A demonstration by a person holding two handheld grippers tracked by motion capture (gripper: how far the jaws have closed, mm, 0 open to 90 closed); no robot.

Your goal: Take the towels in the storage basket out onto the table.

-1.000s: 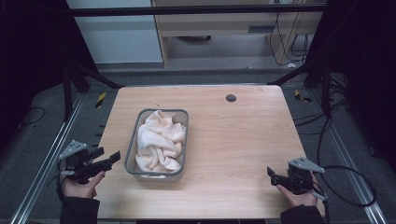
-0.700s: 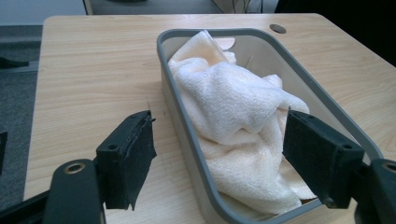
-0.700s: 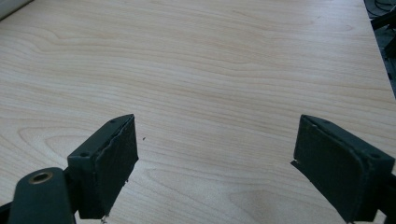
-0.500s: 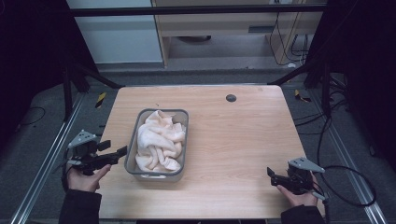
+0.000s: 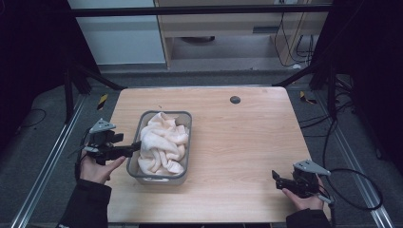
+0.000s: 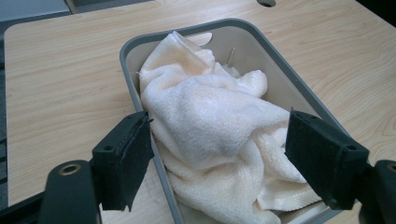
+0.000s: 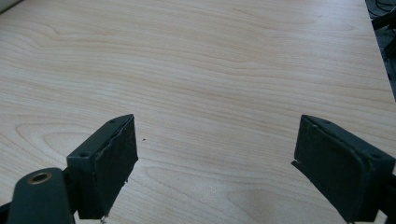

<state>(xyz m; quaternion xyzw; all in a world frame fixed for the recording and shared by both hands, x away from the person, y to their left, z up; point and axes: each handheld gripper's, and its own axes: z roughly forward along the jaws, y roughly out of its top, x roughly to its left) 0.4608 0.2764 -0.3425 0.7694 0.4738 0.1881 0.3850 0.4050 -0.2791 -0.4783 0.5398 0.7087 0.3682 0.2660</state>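
My left gripper was at the near-left rim of the grey tub, its jaws spread wide, one outside the tub wall and the other over the crumpled cream towel heaped inside. The tub sat on the wooden surface, left of its middle, and the towel lay bunched along the tub's length, a fold of it rising above the rim. My right gripper was well apart from the tub, off to its right near the surface's front edge, jaws also wide and holding nothing, with bare wood beneath them.

The risk I judged from here: with one jaw outside the wall, closing would have pinched the tub's rim together with the towel, and a lift would have dragged or tipped the tub. A shallow bite could also have caught only a loose fold, letting the towel slip out partway.
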